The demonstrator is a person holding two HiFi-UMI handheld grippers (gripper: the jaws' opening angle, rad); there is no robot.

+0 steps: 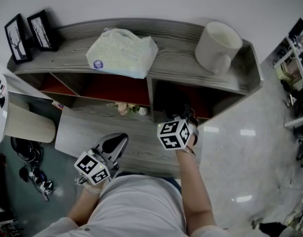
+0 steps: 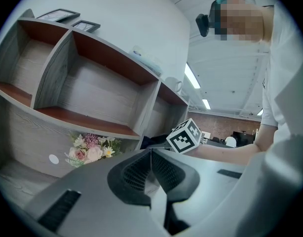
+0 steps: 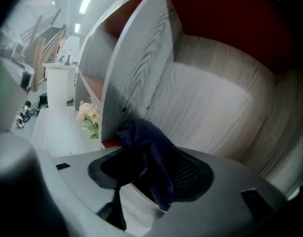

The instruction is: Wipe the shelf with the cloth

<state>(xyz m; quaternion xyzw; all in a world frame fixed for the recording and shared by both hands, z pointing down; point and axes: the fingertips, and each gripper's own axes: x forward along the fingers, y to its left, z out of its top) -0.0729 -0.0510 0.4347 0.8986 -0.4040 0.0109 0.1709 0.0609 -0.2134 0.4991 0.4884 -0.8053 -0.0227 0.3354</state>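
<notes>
The grey wooden shelf [image 1: 171, 63] with red-brown inner faces stands ahead of me. My right gripper [image 1: 180, 113] reaches into its right compartment, where the dark navy cloth [image 1: 172, 101] shows as a dark mass. In the right gripper view the cloth [image 3: 147, 149] hangs loosely over one pad and down into the gap of the right gripper [image 3: 152, 176], whose jaws stand apart without pinching it. The compartment's grey divider [image 3: 134, 78] is just left of it. My left gripper [image 1: 115, 145] hovers in front of the shelf, and in its own view the left gripper [image 2: 151, 156] is shut on nothing.
On the shelf top lie a tissue pack [image 1: 122, 52], a white mug [image 1: 218, 46] and two picture frames [image 1: 28, 33]. A small bunch of flowers [image 1: 128, 108] sits at the shelf's lower ledge. Cables and clutter [image 1: 30, 174] lie on the floor at the left.
</notes>
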